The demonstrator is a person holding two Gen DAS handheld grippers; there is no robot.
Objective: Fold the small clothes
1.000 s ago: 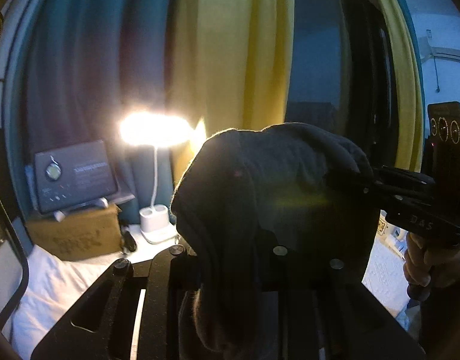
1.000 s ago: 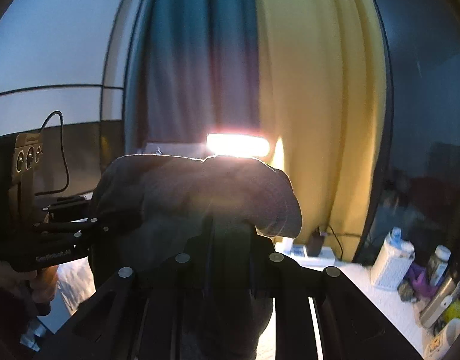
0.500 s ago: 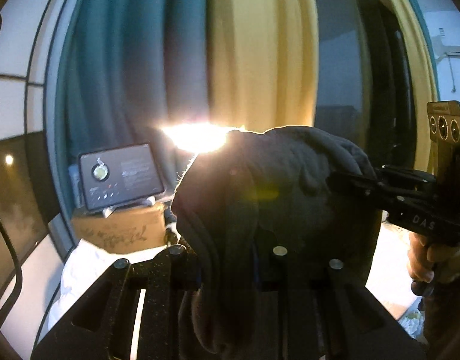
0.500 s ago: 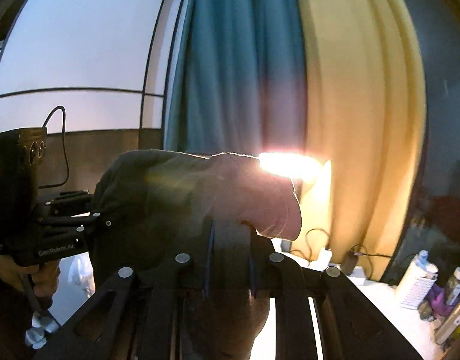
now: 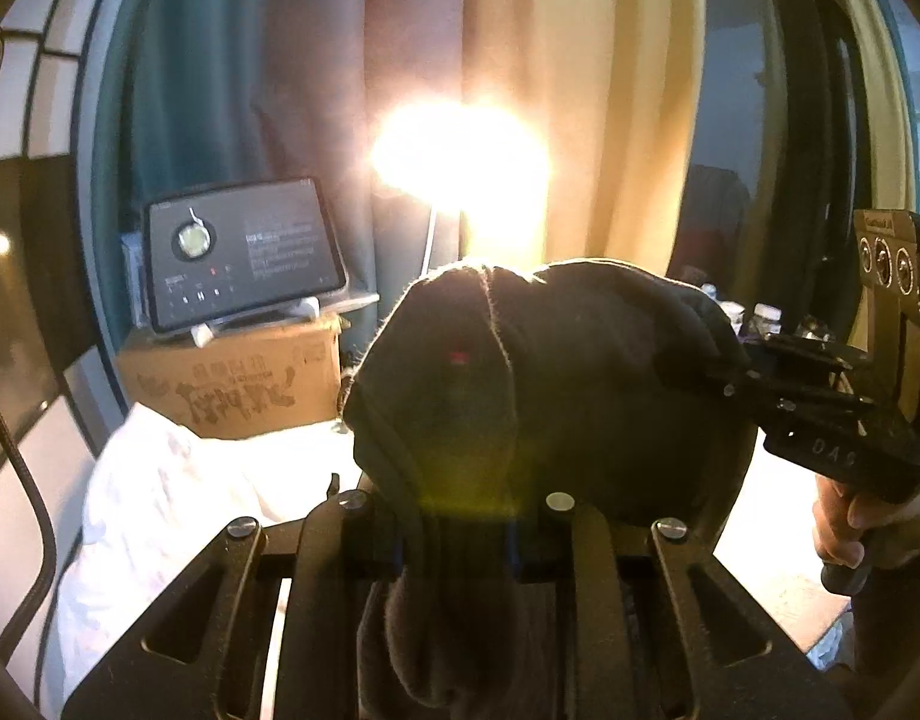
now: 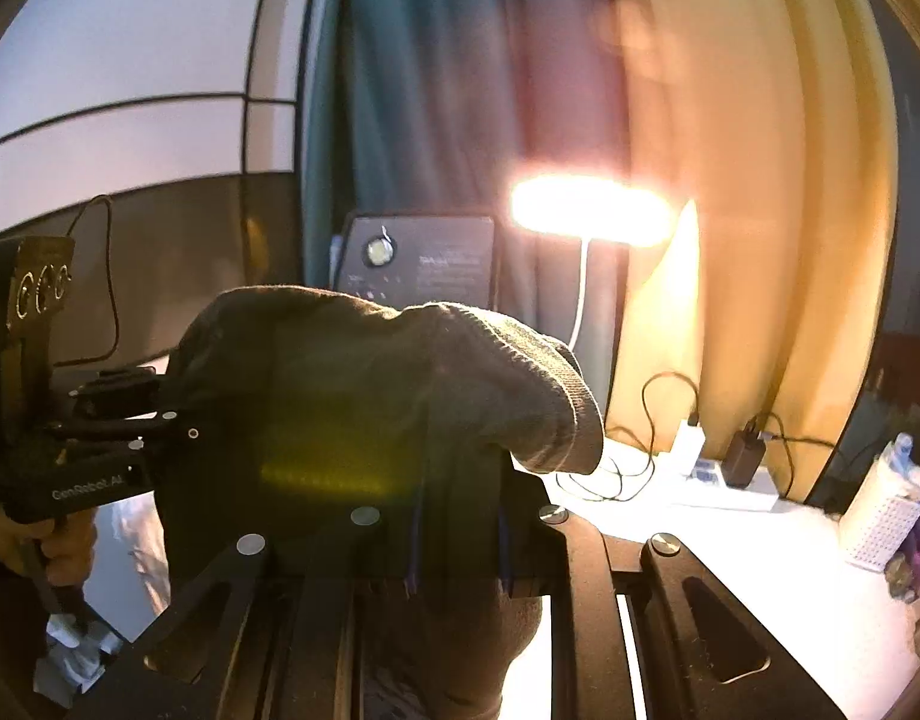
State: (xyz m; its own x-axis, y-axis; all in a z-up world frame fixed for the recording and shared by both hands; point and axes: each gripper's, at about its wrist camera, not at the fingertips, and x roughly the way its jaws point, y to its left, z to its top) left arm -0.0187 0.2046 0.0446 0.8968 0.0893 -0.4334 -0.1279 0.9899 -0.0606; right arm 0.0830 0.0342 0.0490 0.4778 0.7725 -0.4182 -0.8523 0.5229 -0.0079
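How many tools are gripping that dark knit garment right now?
2. The left tool clamps one end of the dark knit garment; the right tool clamps the other. None look hidden.

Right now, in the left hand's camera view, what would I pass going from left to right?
White bedding → cardboard box with a dark tablet on top → dark knitted garment → right gripper → the hand holding it.

right gripper (image 6: 457, 531): clamps dark knit garment (image 6: 370, 396) | left gripper (image 6: 187, 426): grips its other edge
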